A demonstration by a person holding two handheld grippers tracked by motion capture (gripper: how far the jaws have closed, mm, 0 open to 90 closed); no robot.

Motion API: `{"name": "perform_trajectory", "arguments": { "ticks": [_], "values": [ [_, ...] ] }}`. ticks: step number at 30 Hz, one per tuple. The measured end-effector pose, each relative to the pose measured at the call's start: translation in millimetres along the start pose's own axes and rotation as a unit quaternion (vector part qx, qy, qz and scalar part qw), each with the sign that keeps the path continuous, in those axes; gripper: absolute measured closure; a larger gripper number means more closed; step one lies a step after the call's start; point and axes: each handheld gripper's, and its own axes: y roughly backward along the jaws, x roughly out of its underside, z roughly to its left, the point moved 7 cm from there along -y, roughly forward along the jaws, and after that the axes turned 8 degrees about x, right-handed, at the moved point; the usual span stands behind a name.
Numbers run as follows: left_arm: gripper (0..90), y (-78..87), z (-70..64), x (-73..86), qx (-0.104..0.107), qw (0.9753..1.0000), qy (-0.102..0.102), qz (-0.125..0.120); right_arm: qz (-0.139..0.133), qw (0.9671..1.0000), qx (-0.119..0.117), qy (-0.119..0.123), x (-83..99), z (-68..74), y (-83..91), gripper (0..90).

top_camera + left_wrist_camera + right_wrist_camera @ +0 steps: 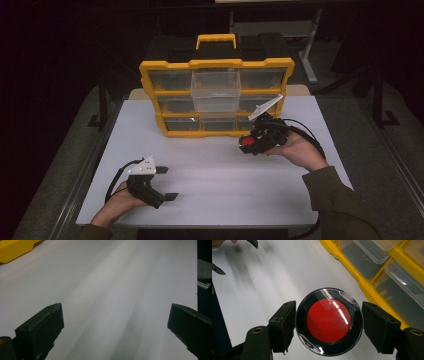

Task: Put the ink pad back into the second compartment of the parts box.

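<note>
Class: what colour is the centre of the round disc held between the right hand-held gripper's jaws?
Red, inside a black ring; the round disc shows best in the right gripper view.

The counter (215, 170) is lit brightly from overhead; its surroundings are near black. Glare streaks the red disc's (329, 321) clear cover. Soft shadows fan across the counter. All views are slightly soft and grainy.

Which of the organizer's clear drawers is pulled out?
The top-middle drawer of the yellow organizer: it juts forward toward the table, while the other drawers sit flush in their slots.
</note>
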Motion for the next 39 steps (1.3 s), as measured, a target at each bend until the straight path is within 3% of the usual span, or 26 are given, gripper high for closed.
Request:
{"name": "perform_trajectory", "arguments": {
  "ticks": [21, 39],
  "values": [
    [0.0, -0.5, -0.8, -0.8, 0.001, 1.0000, 0.002, -0.002, -0.009, 0.9999, 0.008, -0.002, -33.3, -12.0, 44.9, 28.7],
    [0.0, -0.1, -0.7, -1.2, 0.000, 1.0000, 0.002, -0.003, -0.019, 0.9997, 0.012, 0.001, -54.6, -19.8, 72.3, 28.7]
  ]
}}
